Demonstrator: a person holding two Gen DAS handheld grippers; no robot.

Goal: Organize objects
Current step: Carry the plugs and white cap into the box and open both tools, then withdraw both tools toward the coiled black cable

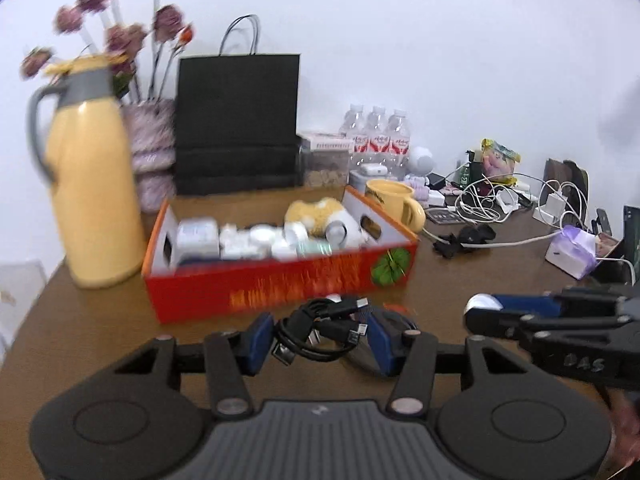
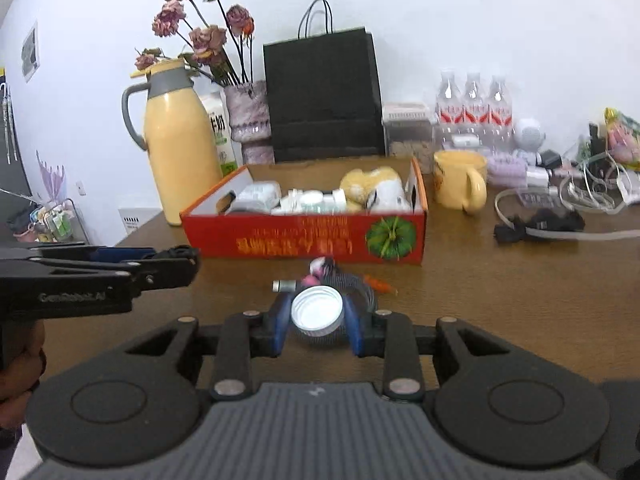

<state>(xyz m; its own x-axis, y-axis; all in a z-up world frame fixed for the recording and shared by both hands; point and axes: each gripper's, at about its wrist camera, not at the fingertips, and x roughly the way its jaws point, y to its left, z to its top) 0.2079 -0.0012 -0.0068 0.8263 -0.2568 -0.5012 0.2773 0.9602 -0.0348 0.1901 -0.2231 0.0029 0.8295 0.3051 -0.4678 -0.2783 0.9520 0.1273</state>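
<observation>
From the left wrist, the left hand-held gripper is clamped on a coiled black cable, held above the brown tabletop just before the red box.

From the right wrist, the right hand-held gripper grips a white bottle cap, also near that box.

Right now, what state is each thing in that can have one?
Left claw: shut on coiled black USB cable.
Right claw: shut on white ribbed screw cap.
Red cardboard box: open-topped, partly filled.
Yellow thermos jug with grey lid: upright, lid on.
Black paper carrier bag: standing upright.
Yellow ceramic mug: upright.
Three clear plastic water bottles: upright.
</observation>
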